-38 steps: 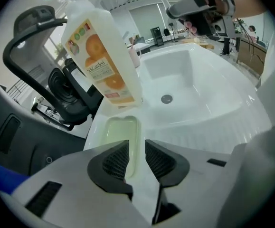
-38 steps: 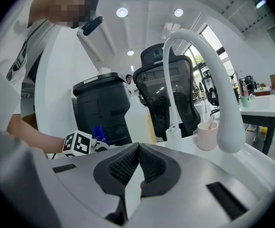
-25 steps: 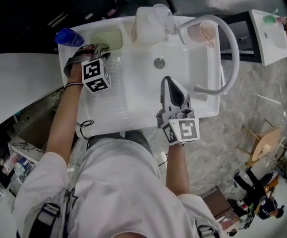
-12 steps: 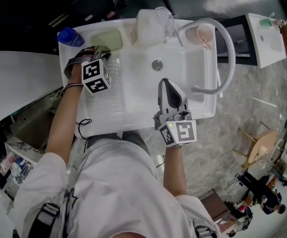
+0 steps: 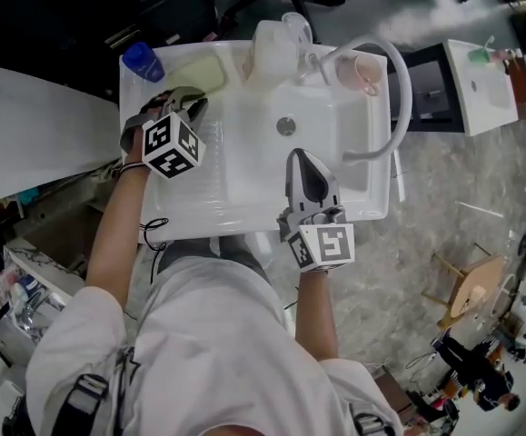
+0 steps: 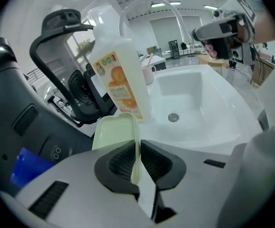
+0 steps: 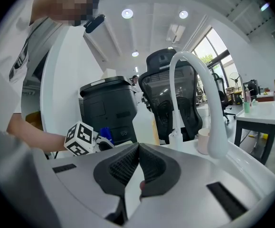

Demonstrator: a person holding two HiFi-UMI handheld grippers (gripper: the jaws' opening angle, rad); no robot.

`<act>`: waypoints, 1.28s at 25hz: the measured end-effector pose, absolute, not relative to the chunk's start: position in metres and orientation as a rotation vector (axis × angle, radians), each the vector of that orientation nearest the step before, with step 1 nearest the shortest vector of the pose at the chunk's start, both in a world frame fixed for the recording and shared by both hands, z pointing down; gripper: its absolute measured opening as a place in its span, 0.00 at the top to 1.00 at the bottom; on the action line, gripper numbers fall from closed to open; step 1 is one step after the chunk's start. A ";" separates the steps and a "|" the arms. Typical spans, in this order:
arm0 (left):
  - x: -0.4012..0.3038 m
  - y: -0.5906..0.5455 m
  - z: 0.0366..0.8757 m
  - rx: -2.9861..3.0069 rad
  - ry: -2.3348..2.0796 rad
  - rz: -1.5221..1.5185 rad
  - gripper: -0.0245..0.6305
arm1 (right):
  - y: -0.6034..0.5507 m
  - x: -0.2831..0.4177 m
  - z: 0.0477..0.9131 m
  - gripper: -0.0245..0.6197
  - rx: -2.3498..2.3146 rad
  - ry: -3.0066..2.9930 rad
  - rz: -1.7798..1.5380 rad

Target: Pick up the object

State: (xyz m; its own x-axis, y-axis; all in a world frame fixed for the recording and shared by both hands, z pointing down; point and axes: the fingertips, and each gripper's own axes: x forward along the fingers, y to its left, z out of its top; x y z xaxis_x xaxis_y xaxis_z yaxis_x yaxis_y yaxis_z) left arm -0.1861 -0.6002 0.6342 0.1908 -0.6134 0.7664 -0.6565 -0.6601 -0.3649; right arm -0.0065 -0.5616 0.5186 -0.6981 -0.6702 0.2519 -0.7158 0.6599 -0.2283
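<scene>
Left gripper [image 6: 136, 163]: position unchanged over the last second, jaws clamped on one side wall of the pale yellow plastic tray [image 6: 109, 133], which extends just ahead of them and is not visibly raised. Grasp judged made, lift pending. Right gripper [image 5: 306, 166]: closed, empty, parked as before over the near edge of the white sink [image 5: 263, 209].

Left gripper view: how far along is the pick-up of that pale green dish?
Done: the left tool is shut on the rim of the pale green dish. In hand: that grip; the dish seems to rest on the ledge of the sink, beside the detergent bottle, so no lift shows. Left: raising it. The right tool is shut, empty, over the sink.
</scene>
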 end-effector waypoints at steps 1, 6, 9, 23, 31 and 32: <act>-0.186 -0.597 0.626 2.387 -1.308 1.480 0.89 | -0.559 -0.005 0.515 0.95 1.147 -2.734 0.466; -0.182 -0.578 0.584 2.376 -1.459 1.377 0.89 | -0.543 0.002 0.495 0.95 1.099 -2.785 0.411; -0.177 -0.563 0.557 2.361 -1.554 1.272 0.89 | -0.536 0.012 0.483 0.95 1.099 -2.805 0.384; -0.164 -0.491 0.446 2.300 -1.967 0.909 0.90 | -0.509 0.044 0.428 0.95 1.123 -2.876 0.306; -0.164 -0.452 0.406 2.278 -2.145 0.667 0.90 | -0.504 0.056 0.401 0.95 1.133 -2.925 0.250; -0.164 -0.447 0.402 2.274 -2.165 0.643 0.90 | -0.503 0.057 0.399 0.95 1.131 -2.929 0.245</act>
